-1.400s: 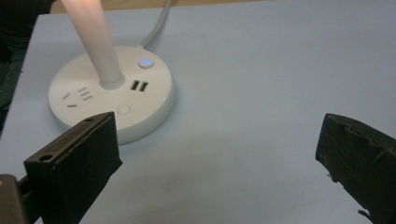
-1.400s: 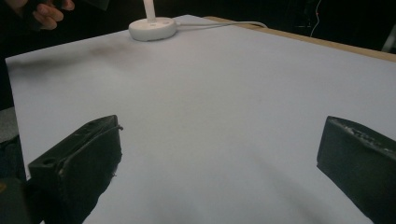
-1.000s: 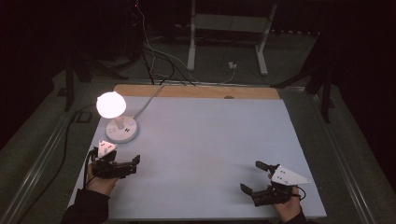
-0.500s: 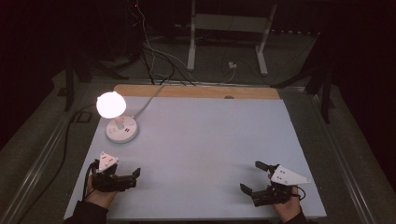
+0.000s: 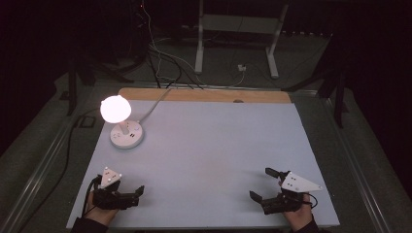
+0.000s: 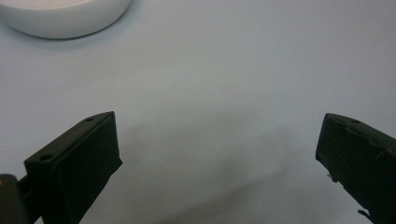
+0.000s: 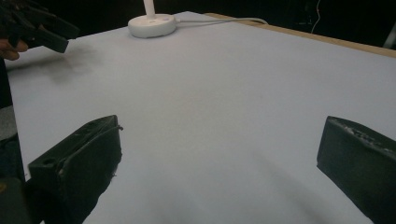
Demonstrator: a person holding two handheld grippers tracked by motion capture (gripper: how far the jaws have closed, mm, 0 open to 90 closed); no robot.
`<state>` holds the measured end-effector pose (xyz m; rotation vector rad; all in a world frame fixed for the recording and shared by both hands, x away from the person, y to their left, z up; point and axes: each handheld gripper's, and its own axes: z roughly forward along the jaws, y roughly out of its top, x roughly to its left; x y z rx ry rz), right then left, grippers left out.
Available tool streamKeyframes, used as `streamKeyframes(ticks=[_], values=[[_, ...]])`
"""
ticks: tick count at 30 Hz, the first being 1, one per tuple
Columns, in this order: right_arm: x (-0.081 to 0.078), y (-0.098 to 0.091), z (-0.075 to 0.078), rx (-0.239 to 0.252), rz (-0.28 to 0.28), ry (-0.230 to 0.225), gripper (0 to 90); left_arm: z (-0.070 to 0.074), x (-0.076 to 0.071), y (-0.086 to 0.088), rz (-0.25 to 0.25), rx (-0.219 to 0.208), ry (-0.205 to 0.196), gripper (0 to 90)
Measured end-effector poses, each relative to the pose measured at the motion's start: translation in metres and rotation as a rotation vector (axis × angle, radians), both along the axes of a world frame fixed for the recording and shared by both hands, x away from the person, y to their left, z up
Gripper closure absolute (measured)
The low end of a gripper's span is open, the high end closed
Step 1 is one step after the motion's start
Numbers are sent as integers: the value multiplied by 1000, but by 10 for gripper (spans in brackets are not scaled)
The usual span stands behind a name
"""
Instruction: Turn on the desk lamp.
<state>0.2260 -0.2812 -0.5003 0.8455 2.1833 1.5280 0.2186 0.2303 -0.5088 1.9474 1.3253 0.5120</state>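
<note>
Each black tool [image 5: 125, 195] (cable trailing) carries a grey three-cornered plate [image 5: 111, 176].

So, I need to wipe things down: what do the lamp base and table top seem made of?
The lamp base looks like smooth white plastic, softly glossy with a rounded rim. The table top looks like a matte pale sheet, possibly laminate, over wood: a bare wooden strip shows along the far edge.

The table [image 5: 218, 145] was a big pale sheet taking up the middle of the frame, with a wooden strip [image 5: 204, 95] along its far edge. Behind it, top centre, stood a white metal stand [image 5: 238, 22], with a small white plug [image 5: 241, 68] on the floor just below. Dark cables [image 5: 160, 63] trailed across the floor at upper left, and a small black box [image 5: 86, 122] sat off the table's left side.
</note>
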Motion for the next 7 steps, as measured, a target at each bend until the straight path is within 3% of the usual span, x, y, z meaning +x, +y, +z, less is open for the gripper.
streamKeyframes(ticks=[7], values=[[1,0,-1,-1,-2,2,0,0,0,-7,-45,9,-10,4]])
